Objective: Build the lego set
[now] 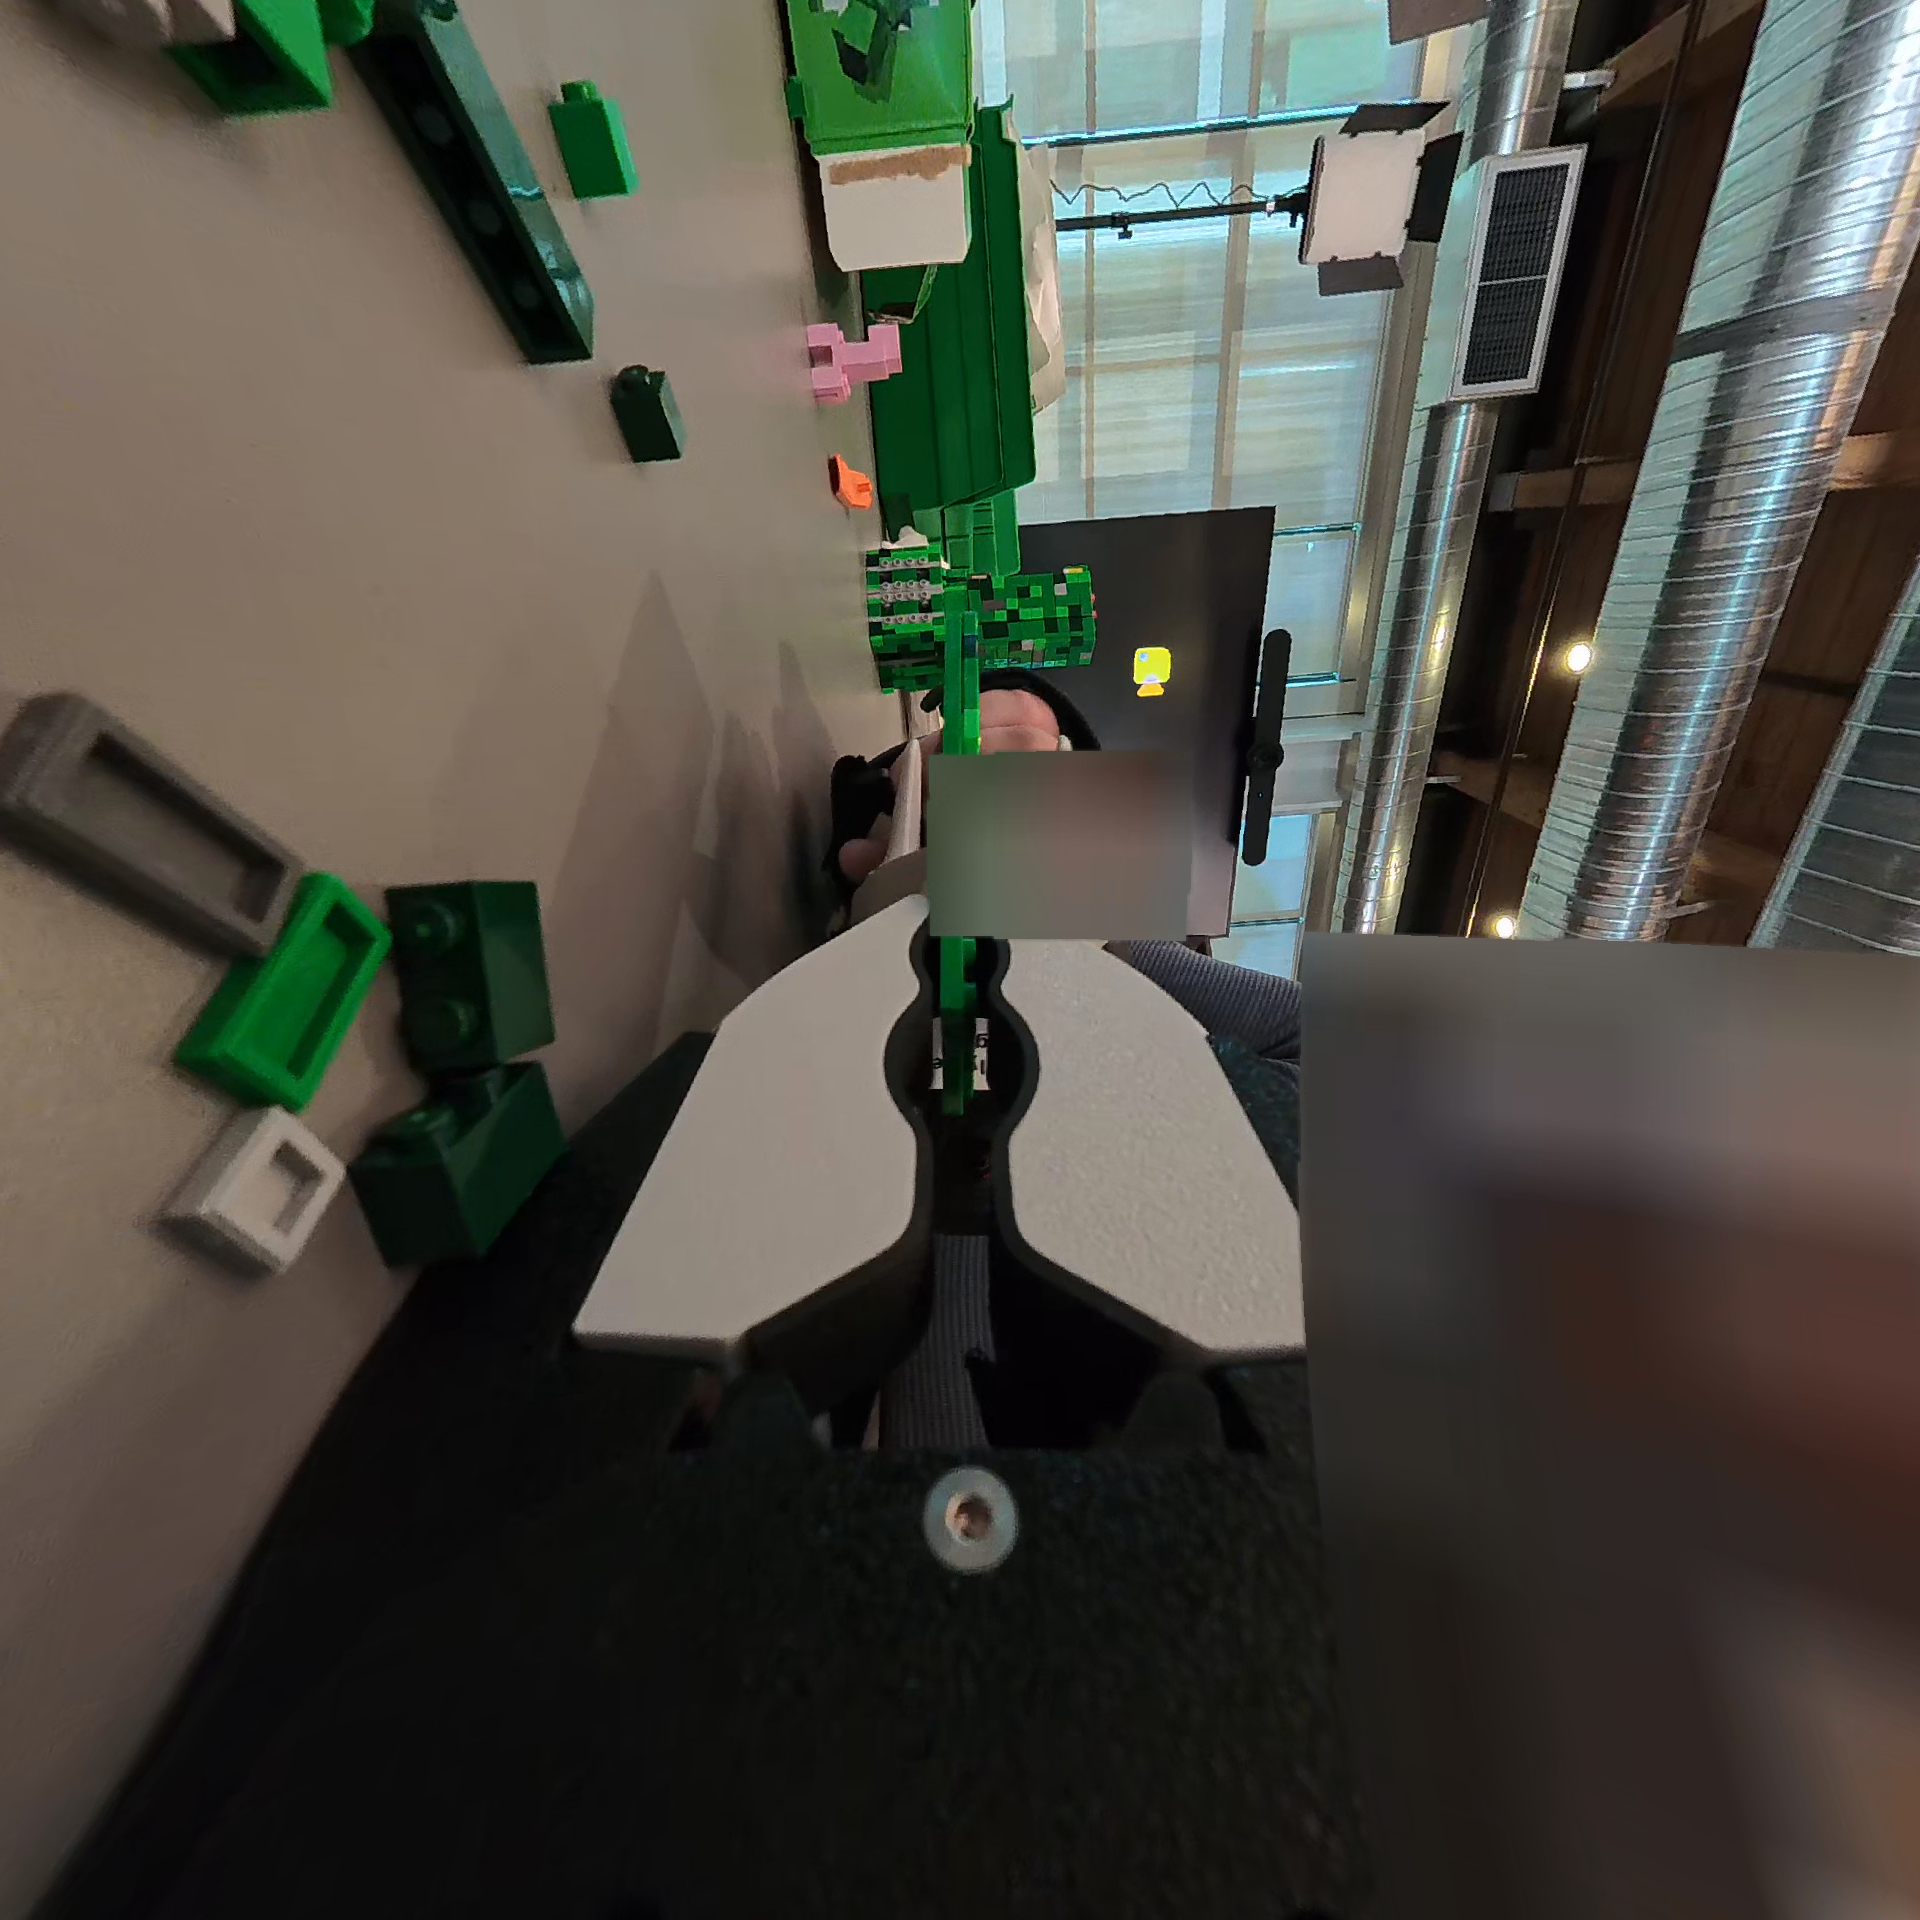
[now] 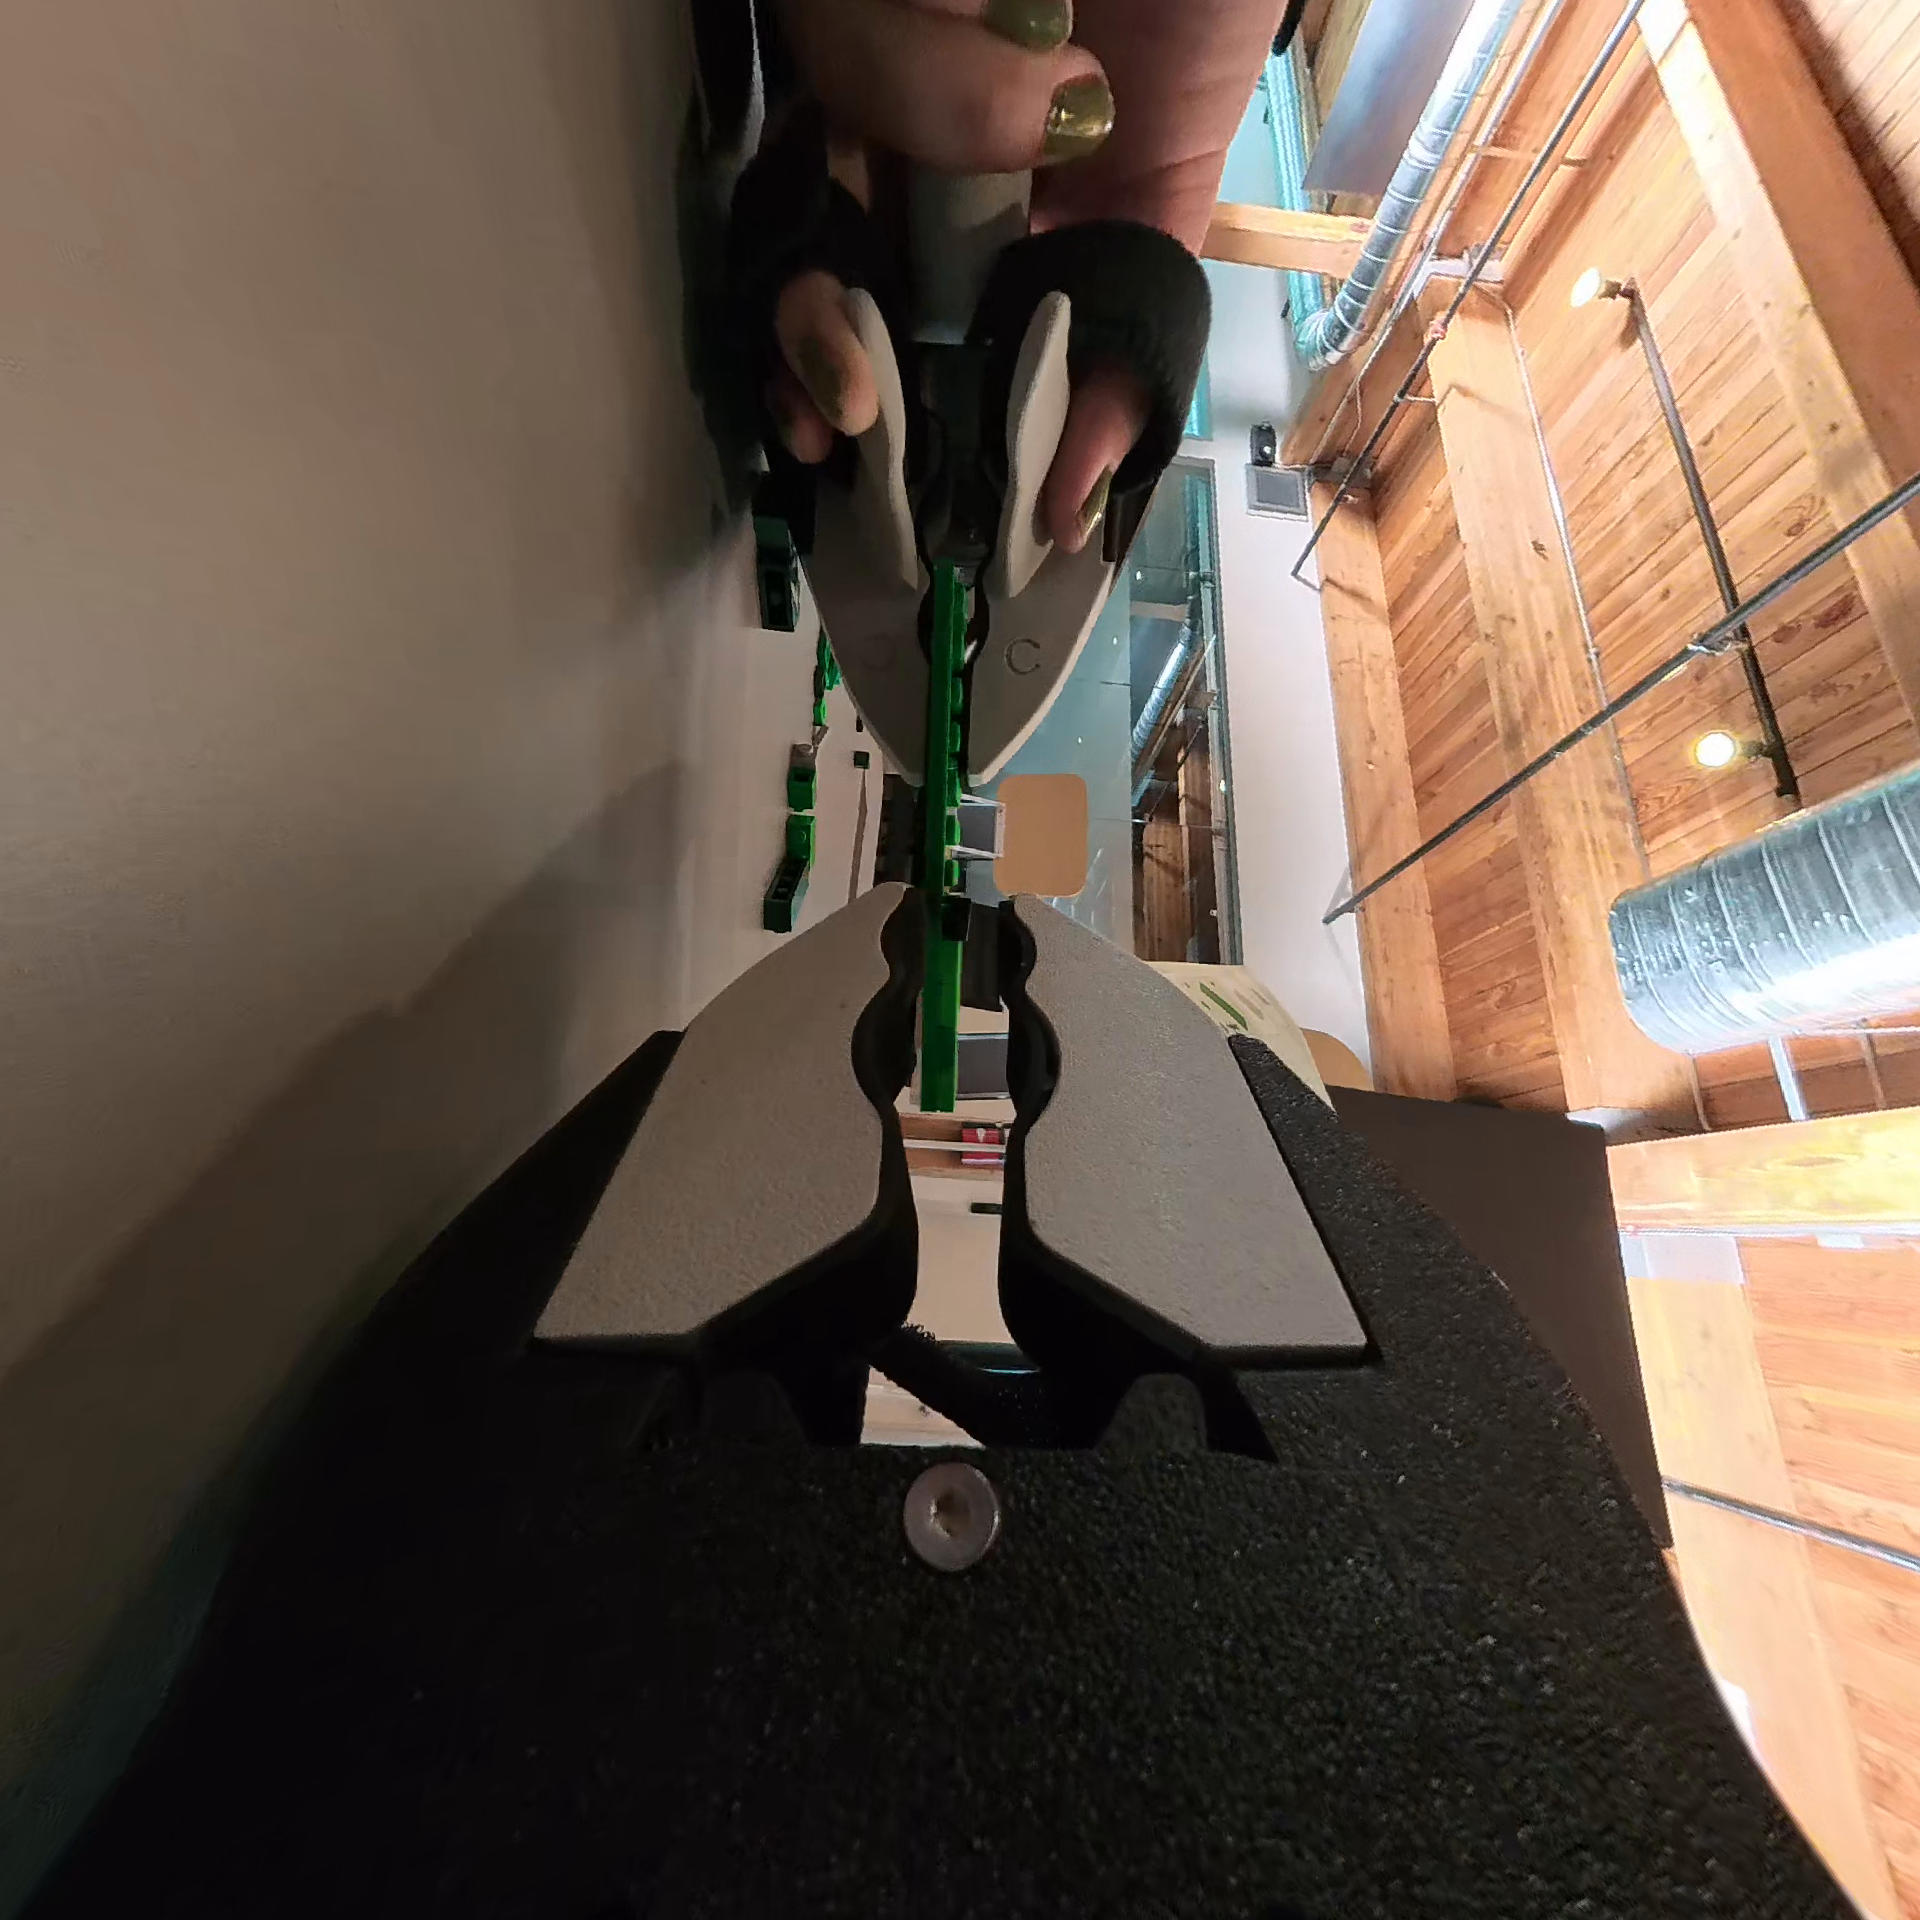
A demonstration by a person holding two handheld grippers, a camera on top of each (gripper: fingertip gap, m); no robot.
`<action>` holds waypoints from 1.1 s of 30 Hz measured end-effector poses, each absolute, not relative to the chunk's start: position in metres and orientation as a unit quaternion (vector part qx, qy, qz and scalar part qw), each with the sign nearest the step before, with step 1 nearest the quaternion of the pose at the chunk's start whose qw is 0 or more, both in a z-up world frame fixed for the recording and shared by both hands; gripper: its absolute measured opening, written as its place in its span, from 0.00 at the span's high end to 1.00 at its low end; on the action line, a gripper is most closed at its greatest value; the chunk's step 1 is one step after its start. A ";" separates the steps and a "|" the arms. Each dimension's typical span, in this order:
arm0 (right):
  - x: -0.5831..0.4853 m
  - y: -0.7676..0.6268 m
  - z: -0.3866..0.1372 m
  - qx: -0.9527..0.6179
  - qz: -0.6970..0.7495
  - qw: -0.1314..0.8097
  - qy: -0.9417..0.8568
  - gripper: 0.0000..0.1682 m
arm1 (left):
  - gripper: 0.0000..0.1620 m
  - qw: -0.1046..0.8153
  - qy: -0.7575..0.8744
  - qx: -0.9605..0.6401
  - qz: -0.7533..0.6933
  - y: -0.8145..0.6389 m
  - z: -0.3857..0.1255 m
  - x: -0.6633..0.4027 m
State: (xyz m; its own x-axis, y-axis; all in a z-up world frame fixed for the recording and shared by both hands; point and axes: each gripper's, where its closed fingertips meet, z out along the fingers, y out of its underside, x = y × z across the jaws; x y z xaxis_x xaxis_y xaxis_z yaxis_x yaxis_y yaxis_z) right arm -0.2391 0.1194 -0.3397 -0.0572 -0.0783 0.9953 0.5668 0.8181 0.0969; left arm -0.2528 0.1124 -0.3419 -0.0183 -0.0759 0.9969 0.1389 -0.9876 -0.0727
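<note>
In the left wrist view, our left gripper [image 1: 961, 1023] is clenched on one end of a thin bright green lego plate [image 1: 958, 727], held edge-on above the beige table [image 1: 343, 644]. Loose pieces lie on the table beside it: dark green bricks [image 1: 473, 971], a bright green piece [image 1: 286, 992], a grey frame [image 1: 145, 821] and a small white piece [image 1: 255, 1184]. Farther off stand a green mottled lego model [image 1: 982, 623] and a green box [image 1: 951, 312].

In the right wrist view, our right gripper [image 2: 951, 997] pinches the same green plate's [image 2: 943, 831] near end, its left finger [image 2: 748, 1132] against the plate. The other gripper [image 2: 951, 665], held by a hand [image 2: 987, 94], grips the far end.
</note>
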 end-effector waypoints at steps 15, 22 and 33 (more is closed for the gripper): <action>-0.241 0.128 -0.342 -0.179 -0.256 0.658 -0.686 0.88 | 0.97 0.074 -0.017 -0.700 -0.710 0.111 -0.343 -0.252; -0.242 0.128 -0.339 -0.159 -0.277 0.664 -0.676 0.95 | 0.97 0.074 -0.019 -0.696 -0.714 0.111 -0.342 -0.253; -0.240 0.129 -0.346 -0.155 -0.261 0.633 -0.712 0.96 | 0.97 0.072 -0.018 -0.714 -0.696 0.112 -0.347 -0.251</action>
